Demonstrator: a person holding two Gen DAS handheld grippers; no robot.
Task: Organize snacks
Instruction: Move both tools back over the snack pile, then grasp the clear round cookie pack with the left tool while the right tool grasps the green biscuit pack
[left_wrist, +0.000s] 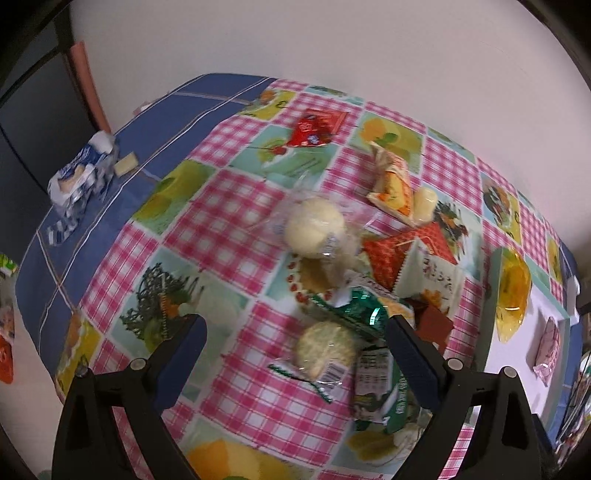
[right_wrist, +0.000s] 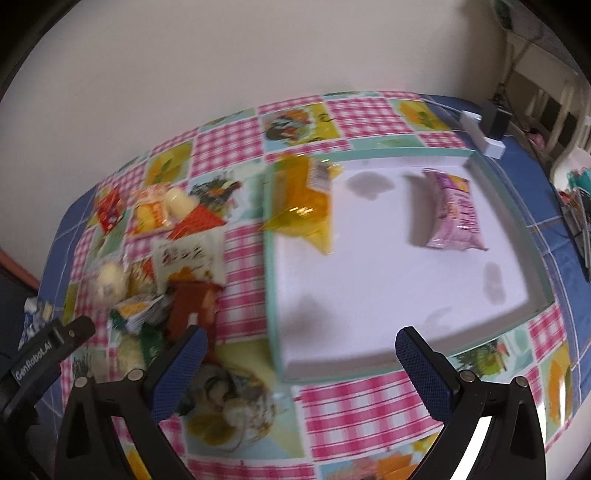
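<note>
Right wrist view: 2 packets, yellow (right_wrist: 303, 199) and pink (right_wrist: 456, 210), in tray (right_wrist: 275, 295); heap (right_wrist: 162, 258) unsorted; both grippers (right_wrist: 301, 347) (left_wrist: 295, 332) spread wide, empty.

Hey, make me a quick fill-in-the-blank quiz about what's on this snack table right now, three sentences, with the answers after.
1. The pink snack packet lies inside the white tray with the ____ rim.
2. The translucent yellow packet hangs over the tray's ____ edge, as the right wrist view shows it.
3. Both the left gripper and the right gripper are open and hold ____.

Answers: teal; left; nothing
</note>
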